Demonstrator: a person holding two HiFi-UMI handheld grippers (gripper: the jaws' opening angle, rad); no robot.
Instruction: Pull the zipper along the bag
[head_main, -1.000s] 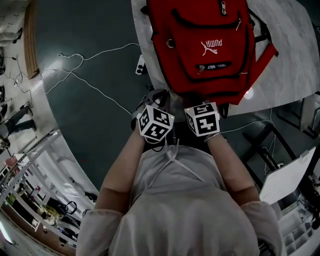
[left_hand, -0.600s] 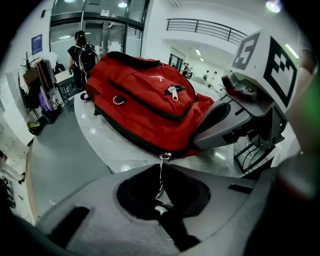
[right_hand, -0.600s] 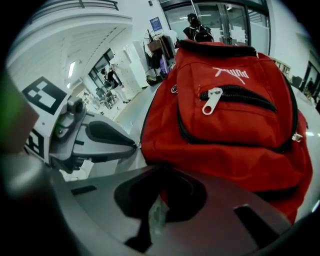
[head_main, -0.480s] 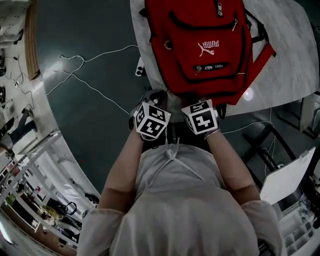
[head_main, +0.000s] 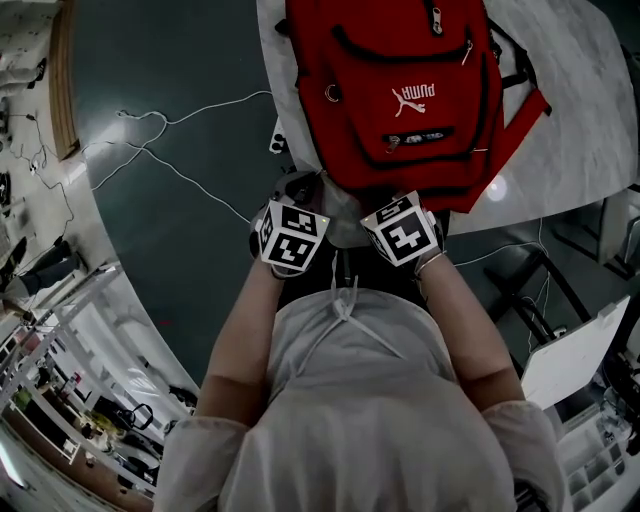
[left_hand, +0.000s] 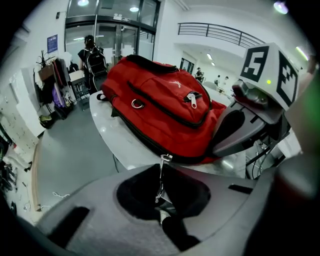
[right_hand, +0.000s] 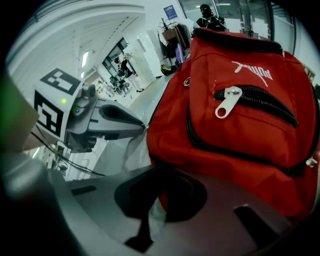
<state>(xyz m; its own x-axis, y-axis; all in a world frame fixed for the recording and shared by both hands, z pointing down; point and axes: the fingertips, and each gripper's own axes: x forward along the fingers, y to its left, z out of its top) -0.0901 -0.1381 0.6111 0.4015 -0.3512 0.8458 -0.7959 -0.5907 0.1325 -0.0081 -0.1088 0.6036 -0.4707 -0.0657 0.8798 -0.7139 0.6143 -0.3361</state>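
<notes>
Now left gripper (left_hand: 162, 210) tight on zipper pull (left_hand: 160, 177), right gripper (right_hand: 155, 210) tight on red bag (right_hand: 240, 145)

The bag (head_main: 400, 90) is matt red woven cloth with black zip tape; its zipper pull (left_hand: 160, 175) is thin, bright metal. The desk (head_main: 590, 120) is pale, smooth and glossy, faintly veined like stone. The left gripper (left_hand: 161, 210) and right gripper (right_hand: 150, 215) are smooth, matt grey plastic
</notes>
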